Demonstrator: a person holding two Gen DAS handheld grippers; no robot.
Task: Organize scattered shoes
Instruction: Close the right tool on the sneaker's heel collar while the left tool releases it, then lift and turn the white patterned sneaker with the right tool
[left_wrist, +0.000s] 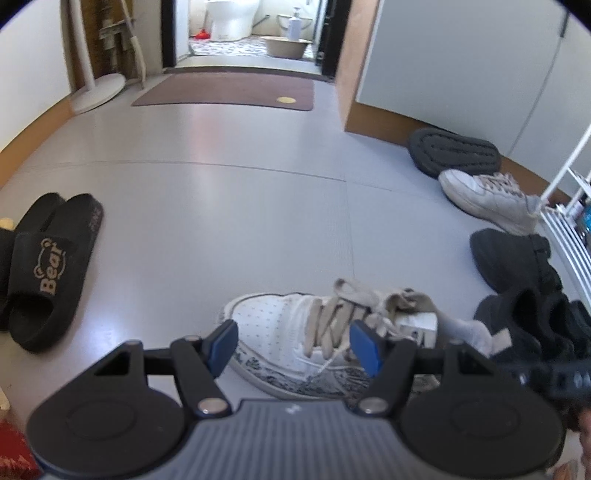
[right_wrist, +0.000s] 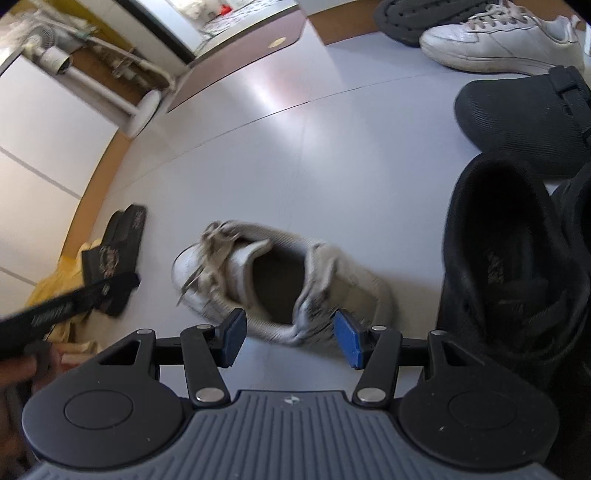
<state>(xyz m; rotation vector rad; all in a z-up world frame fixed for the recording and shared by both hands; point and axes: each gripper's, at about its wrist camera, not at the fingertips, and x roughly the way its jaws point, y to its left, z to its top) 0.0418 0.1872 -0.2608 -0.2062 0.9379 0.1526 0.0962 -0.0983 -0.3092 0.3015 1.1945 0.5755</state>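
Black slides (left_wrist: 48, 266) lie at the far left of the left wrist view, one printed with "Bear", on the grey floor (left_wrist: 221, 206). Right of them, just past the left gripper (left_wrist: 291, 349), a white sneaker (left_wrist: 314, 332) with beige laces rests on its sole, toe to the left. The blue fingers (left_wrist: 223, 345) stand apart on either side of it and I see no pad pressing on it, so they are released. Only this view shows the brown mat (left_wrist: 225, 90), the doorway behind it with a tan basin (left_wrist: 286, 46) on patterned tiles, and a white wire rack (left_wrist: 565, 221) at the right edge. Along the right lie a dark sole-up shoe (left_wrist: 454, 153), a second white sneaker (left_wrist: 487, 197), a black clog (left_wrist: 513, 258) and a black laced shoe (left_wrist: 532, 325).

From the right wrist view, the white sneaker (right_wrist: 273, 280) shows its open mouth, blurred, heel toward the right gripper (right_wrist: 290, 338). Its fingers (right_wrist: 347, 341) are spread with nothing gripped; the heel sits just beyond them. Only here do yellow cloth (right_wrist: 55, 284) at the left, a white fan stand (right_wrist: 110, 99), and the hollow of the black laced shoe (right_wrist: 495, 236) appear. Both shoe openings look empty.
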